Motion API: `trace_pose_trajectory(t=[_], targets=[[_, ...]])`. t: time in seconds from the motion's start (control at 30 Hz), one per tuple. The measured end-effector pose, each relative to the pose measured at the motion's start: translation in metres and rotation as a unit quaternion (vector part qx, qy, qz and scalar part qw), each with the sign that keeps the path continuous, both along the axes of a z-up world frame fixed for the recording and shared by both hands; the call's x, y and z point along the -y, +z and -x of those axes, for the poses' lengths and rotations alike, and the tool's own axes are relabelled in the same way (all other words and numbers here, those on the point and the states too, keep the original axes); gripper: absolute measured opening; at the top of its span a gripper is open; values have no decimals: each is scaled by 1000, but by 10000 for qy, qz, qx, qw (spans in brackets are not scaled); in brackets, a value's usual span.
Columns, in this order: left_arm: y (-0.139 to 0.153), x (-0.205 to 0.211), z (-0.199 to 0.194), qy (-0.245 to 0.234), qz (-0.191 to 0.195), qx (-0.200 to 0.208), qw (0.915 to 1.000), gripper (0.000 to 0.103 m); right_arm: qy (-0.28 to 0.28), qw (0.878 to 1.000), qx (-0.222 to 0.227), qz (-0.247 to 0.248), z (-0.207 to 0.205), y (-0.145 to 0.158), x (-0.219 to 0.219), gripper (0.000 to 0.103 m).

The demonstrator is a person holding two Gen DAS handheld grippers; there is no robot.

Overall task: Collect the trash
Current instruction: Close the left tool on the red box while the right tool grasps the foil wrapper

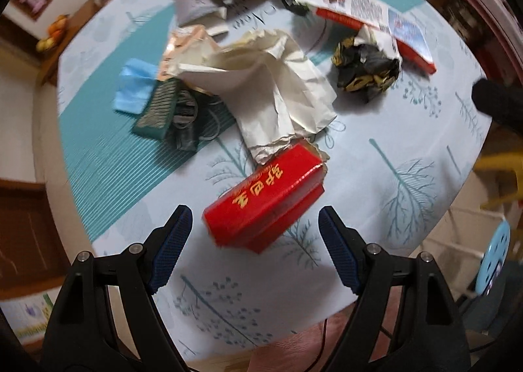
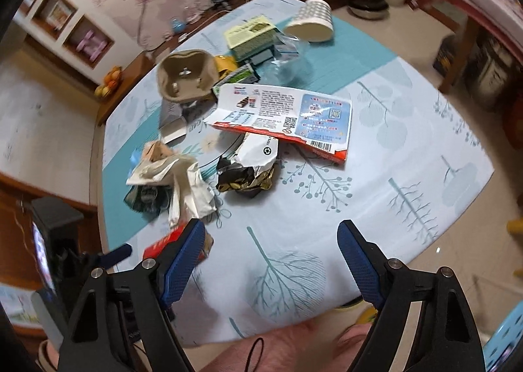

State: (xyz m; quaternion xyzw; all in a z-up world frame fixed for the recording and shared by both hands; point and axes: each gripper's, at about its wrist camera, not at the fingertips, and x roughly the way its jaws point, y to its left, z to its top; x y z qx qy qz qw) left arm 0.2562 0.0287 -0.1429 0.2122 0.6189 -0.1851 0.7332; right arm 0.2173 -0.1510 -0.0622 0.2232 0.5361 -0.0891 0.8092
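Trash lies scattered on a table (image 1: 392,175) covered with a tree-print cloth. A red box with gold lettering (image 1: 264,205) lies right in front of my open left gripper (image 1: 255,210), below and between its fingers and untouched. Behind it are crumpled white paper (image 1: 278,87), a black-and-gold crumpled wrapper (image 1: 366,71) and a flattened red-and-white carton (image 1: 359,8). My right gripper (image 2: 270,223) is open over bare cloth (image 2: 408,143); its left finger hides part of the red box (image 2: 163,242). The wrapper (image 2: 245,175) and carton (image 2: 287,113) lie farther ahead.
A blue packet (image 1: 135,90) and a green box (image 1: 157,113) lie left of the paper. A pulp tray (image 2: 186,74), clear plastic (image 2: 291,61) and a tipped dotted paper cup (image 2: 312,20) sit at the far end. A blue stool (image 1: 497,260) stands by the near table edge.
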Motion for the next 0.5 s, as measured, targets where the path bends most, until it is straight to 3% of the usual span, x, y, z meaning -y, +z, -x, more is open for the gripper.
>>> trace_pose_trajectory(t=[0.2,0.5], targets=[[-29,4,-9,-321,-36,-394,9987,77,-452,9987,-86,-236,-19,-19,3,85],[-53,-4,-14,-162,280,-742,9967,59,-697,9961,-214,-501,-57,-42,6,82]])
